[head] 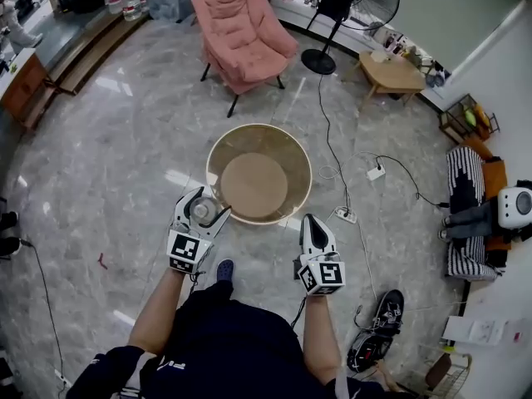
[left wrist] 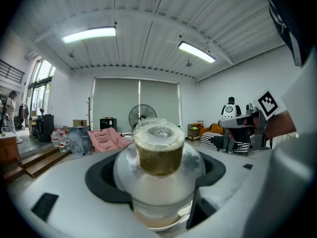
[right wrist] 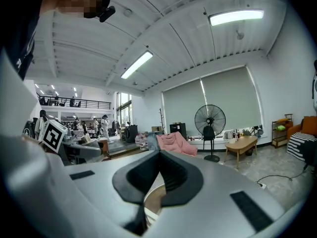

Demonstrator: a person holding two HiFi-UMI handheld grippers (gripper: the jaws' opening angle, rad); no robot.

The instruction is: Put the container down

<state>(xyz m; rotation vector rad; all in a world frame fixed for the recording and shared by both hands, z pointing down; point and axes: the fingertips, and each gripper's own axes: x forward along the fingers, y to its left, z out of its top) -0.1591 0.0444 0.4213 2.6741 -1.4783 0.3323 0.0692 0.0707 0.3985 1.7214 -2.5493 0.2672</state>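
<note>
A clear round container point(left wrist: 157, 167) with a brownish cork-like stopper sits between the jaws of my left gripper point(left wrist: 157, 182), which is shut on it. In the head view that container point(head: 204, 210) hangs at the near left rim of a round wooden table point(head: 291, 152), held by the left gripper point(head: 202, 214). My right gripper point(head: 312, 227) hovers at the table's near right edge with its jaws closed together and nothing between them. In the right gripper view the jaws point(right wrist: 157, 180) meet, and the table rim point(right wrist: 154, 198) shows beneath.
A pink lounge chair point(head: 241, 32) and a black standing fan point(head: 345, 11) stand beyond the table. A small wooden side table point(head: 392, 71) is at the far right. Cables and a power strip point(head: 345, 215) lie on the marble floor right of the table.
</note>
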